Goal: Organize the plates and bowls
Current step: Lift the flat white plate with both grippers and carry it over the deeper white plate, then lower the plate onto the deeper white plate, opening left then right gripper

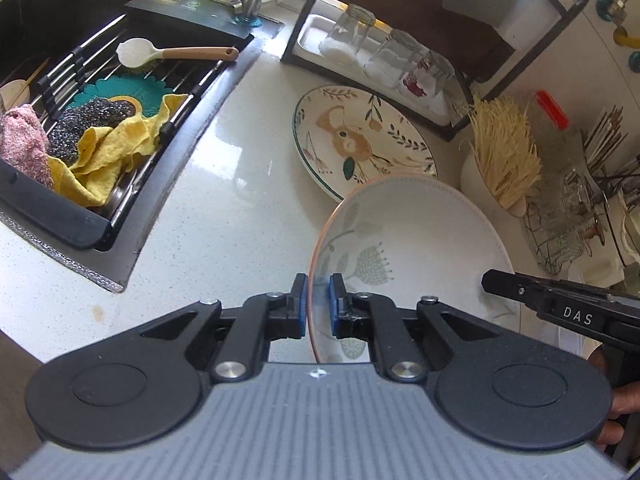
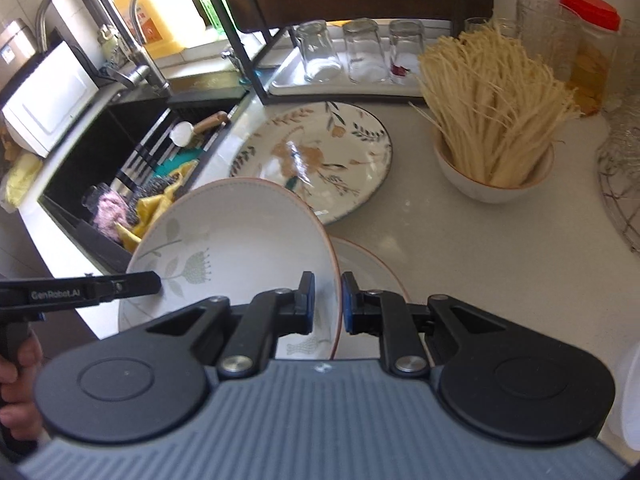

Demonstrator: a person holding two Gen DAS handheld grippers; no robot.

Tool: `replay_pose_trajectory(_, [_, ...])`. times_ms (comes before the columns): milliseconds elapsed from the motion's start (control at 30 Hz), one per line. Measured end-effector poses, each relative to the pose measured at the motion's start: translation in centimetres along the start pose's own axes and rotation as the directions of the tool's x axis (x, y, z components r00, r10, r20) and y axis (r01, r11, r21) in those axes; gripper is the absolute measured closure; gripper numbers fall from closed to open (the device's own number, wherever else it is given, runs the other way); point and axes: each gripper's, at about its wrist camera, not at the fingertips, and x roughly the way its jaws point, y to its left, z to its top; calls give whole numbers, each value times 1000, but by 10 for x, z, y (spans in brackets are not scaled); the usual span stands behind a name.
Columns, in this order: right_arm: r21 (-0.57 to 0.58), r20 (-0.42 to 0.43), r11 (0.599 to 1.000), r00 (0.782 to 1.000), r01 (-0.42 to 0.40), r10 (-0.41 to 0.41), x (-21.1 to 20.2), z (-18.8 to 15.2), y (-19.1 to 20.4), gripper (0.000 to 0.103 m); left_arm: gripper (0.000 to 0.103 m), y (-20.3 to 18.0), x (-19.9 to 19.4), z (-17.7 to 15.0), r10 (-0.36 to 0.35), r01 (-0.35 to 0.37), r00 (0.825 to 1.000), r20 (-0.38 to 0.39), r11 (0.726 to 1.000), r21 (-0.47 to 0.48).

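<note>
White surface carries a floral plate at twelve o'clock; both claws, left and right, clamp the pale bowl. Only my right view shows another plate beneath.

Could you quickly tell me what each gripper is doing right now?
Left gripper: shut on the rim of the white, orange-rimmed leaf-patterned plate.
Right gripper: shut on the same plate's opposite rim.

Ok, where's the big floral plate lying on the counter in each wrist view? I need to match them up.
Left wrist: the floral plate lies flat on the counter, right of centre, just beyond the held bowl.
Right wrist: the floral plate sits at centre, above and right of the held bowl.
Shared landmark: the row of upturned glasses on the tray behind it.
</note>
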Motion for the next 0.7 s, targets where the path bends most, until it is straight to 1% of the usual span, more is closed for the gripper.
replay_pose_trajectory(67, [6,-9,1000,1000,21,-21,1,-8,-8,86,91,-7,6,-4,-2,2,1000,-15,1000,17])
replay_pose_trajectory(200, [34,-34,998,998,51,-50,4,-20,-20,86,91,-21,16,-10,16,-14,999,-45,998,62])
replay_pose_trajectory(300, [46,-36,997,997,70,-68,2,-28,-25,86,91,-27,22,-14,12,-7,998,-65,997,73])
replay_pose_trajectory(500, [53,-19,992,994,112,-111,-2,-38,-34,86,90,-38,35,-15,15,-8,996,-87,996,90])
replay_pose_trajectory(700, [71,3,986,988,153,-153,2,-38,-39,85,90,-42,48,-9,19,-10,995,-99,996,90])
